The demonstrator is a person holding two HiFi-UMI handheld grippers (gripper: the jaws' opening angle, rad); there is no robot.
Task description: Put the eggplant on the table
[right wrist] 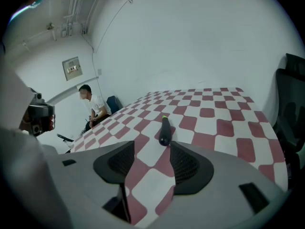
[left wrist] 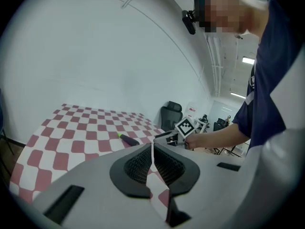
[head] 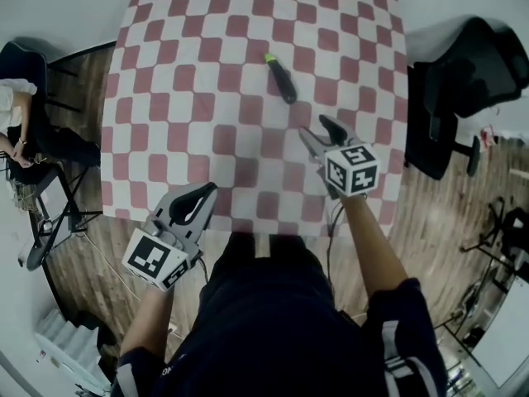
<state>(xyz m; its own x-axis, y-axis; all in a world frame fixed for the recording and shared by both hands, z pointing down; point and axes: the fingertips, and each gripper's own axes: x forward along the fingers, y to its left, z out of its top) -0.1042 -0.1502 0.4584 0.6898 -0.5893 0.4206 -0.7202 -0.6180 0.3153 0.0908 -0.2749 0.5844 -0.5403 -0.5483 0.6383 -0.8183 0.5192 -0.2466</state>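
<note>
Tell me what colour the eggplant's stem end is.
Bright yellow-green, on the otherwise dark eggplant; it shows best in the head view.

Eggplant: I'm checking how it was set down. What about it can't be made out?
Head view: eggplant too small for skin detail.
Left gripper view: small and dark; its thick end may run behind the left tongs.
Right gripper view: its underside on the table hidden by itself.
</note>
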